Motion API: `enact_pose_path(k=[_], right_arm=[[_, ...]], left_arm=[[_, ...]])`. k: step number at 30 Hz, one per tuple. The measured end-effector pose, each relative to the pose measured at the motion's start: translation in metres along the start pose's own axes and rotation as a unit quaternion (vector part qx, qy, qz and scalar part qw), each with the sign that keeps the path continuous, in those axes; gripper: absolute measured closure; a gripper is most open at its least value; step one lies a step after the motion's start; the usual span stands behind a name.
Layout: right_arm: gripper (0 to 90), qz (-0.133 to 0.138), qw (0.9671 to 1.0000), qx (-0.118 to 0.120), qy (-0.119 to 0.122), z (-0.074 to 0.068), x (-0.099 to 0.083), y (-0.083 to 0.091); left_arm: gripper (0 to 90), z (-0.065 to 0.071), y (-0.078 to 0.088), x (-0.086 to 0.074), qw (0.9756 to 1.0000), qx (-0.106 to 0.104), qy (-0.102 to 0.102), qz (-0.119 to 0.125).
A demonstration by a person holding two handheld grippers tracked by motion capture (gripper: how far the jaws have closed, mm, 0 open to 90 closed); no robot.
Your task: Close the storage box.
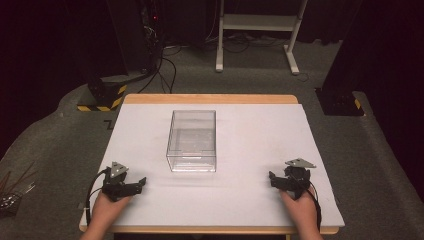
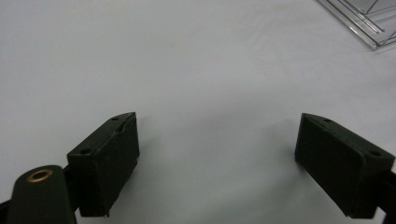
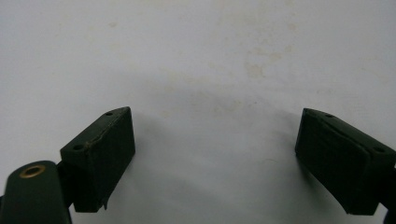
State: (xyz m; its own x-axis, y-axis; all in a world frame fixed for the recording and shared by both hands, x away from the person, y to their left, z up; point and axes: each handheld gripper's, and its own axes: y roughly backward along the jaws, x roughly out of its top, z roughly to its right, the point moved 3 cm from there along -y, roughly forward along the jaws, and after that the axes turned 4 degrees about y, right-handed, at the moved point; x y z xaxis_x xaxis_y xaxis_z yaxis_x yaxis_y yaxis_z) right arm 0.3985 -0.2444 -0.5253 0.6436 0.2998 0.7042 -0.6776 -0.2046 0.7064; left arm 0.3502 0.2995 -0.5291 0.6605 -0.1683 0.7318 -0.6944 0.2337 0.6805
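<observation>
A clear plastic box stands open-topped in the middle of the white table, with nothing visible inside it. My left gripper rests low at the table's front left, pointing right toward the box, jaws wide apart with nothing between them. In the left gripper view the gripper looks over bare white surface, and a corner of the box shows at the top right. My right gripper sits at the front right, pointing left. Its jaws stand open over bare, faintly stained table.
The table has a wooden edge at the back. Beyond it on the grey floor stand a white frame's legs, dark equipment with cables and a black base. Loose items lie on the floor at the left.
</observation>
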Motion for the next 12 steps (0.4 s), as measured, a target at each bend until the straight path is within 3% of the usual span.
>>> enact_pose_path(k=[12], right_arm=[[12.0,0.001,1.0,-0.001,0.002,0.0003,0.0001,0.0]], left_arm=[[13.8,0.0,-0.0002,0.0,1.0,-0.001,0.0,0.0]])
